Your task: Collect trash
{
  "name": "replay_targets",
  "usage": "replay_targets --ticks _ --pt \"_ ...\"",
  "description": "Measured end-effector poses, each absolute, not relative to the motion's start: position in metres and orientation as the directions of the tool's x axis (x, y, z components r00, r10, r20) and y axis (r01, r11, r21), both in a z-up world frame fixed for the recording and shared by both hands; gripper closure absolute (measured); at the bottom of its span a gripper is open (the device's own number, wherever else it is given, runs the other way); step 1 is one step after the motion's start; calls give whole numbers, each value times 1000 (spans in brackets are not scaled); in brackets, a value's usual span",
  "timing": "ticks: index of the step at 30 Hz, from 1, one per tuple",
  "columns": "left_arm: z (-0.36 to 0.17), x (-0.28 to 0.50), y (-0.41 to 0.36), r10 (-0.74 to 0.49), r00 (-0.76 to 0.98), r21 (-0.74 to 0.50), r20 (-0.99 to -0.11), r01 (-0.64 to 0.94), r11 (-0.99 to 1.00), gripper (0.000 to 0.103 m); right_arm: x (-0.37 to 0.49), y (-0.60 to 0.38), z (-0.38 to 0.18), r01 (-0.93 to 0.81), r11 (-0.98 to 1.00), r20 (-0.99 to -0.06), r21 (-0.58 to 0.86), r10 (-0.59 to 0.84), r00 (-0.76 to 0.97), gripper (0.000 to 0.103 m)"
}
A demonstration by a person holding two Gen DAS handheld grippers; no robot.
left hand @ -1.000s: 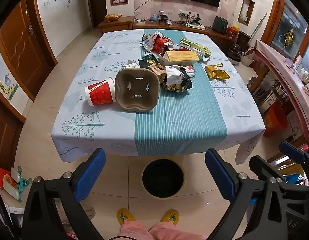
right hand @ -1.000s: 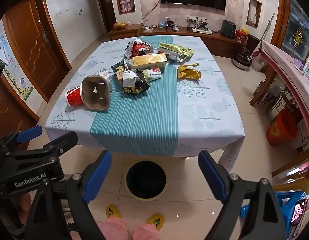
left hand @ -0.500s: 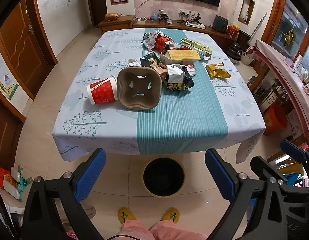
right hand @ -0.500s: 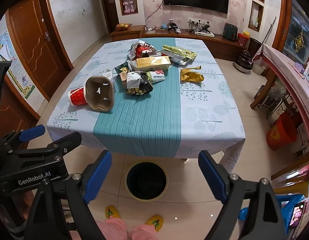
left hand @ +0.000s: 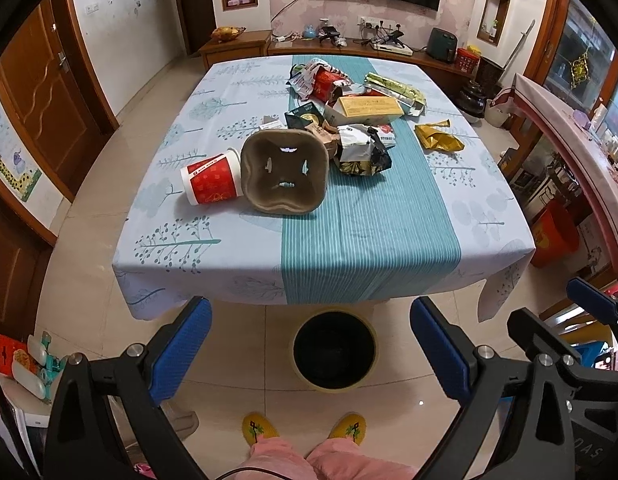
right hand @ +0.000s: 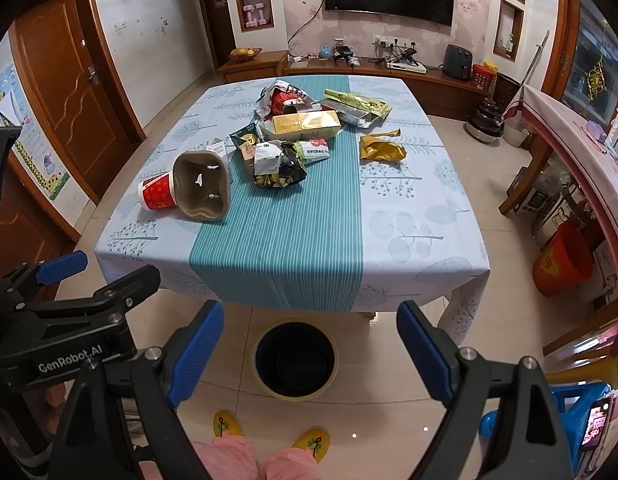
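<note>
Trash lies on a table [left hand: 369, 248] [right hand: 409, 240] with a blue-green cloth. A red paper cup [left hand: 211, 183] [right hand: 157, 197] lies on its side beside a brown pulp cup tray [left hand: 285, 171] [right hand: 203, 185]. Behind them sit a crumpled foil bag [left hand: 359, 154] [right hand: 279, 164], a yellow box [left hand: 369, 107] [right hand: 305, 123], a gold wrapper [left hand: 439, 140] [right hand: 382, 149] and several other wrappers. A black bin [left hand: 334, 350] [right hand: 295, 360] stands on the floor under the near table edge. My left gripper [left hand: 311, 350] and right gripper [right hand: 311, 354] hang open and empty before the table, above the floor.
The person's yellow slippers [left hand: 261, 428] and pink trousers show at the bottom. An orange bucket [right hand: 561, 266] and a long counter [right hand: 569, 140] stand to the right. Wooden doors [right hand: 73, 92] line the left wall. A low TV cabinet [right hand: 349, 70] runs along the back.
Both grippers have risen and tilted slightly, so the table and trash sit lower and closer in view. Both stay open and empty.
</note>
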State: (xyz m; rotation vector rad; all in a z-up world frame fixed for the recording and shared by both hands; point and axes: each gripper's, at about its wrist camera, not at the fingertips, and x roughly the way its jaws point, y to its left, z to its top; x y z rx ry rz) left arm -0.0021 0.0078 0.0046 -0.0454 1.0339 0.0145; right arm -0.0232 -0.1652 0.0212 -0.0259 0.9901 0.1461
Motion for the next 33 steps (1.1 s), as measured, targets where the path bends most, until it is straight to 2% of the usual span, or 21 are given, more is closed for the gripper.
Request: replay_targets --ticks 33 --pt "22 -11 6 -21 557 -28 -830 -4 1000 5 -40 -164 33 -110 993 -813 49 103 574 14"
